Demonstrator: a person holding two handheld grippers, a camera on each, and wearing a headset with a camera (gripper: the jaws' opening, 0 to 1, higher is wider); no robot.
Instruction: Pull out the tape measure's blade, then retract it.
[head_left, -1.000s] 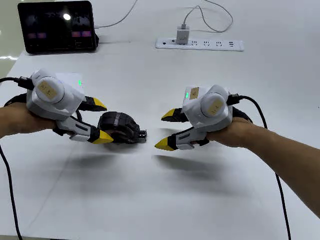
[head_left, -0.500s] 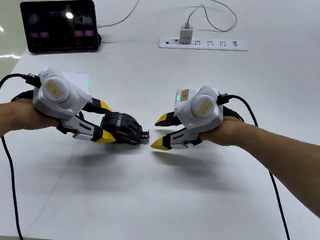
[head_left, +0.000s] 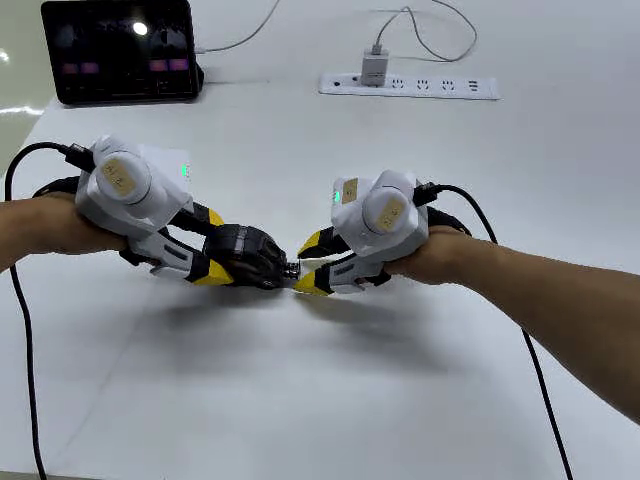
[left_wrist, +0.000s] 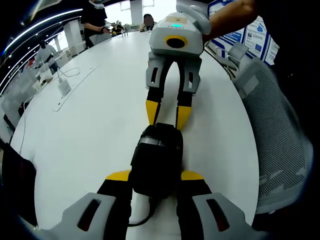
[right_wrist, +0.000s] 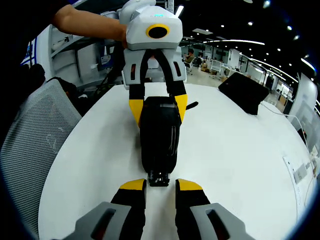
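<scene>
A black tape measure (head_left: 245, 254) lies on the white table (head_left: 320, 400), and my left gripper (head_left: 210, 247) is shut on its case from the left. The left gripper view has the case (left_wrist: 157, 159) wedged between the yellow-tipped jaws of my left gripper (left_wrist: 156, 176). Its blade hook (head_left: 292, 269) points right, with no blade pulled out. My right gripper (head_left: 306, 264) faces it from the right, open. In the right gripper view the hook (right_wrist: 159, 178) sits just ahead of my right gripper (right_wrist: 161, 185), between the tips, and a gap shows on both sides.
At the table's far left stands a dark tablet (head_left: 118, 50). A white power strip (head_left: 410, 87) with a plugged charger (head_left: 372, 68) lies at the far middle. Black cables trail from both grippers. A grey mesh chair (left_wrist: 270, 125) stands off the table's edge.
My right gripper has moved left up to the tape measure, and its tips now flank the hook. My left gripper has shifted slightly right with the case.
</scene>
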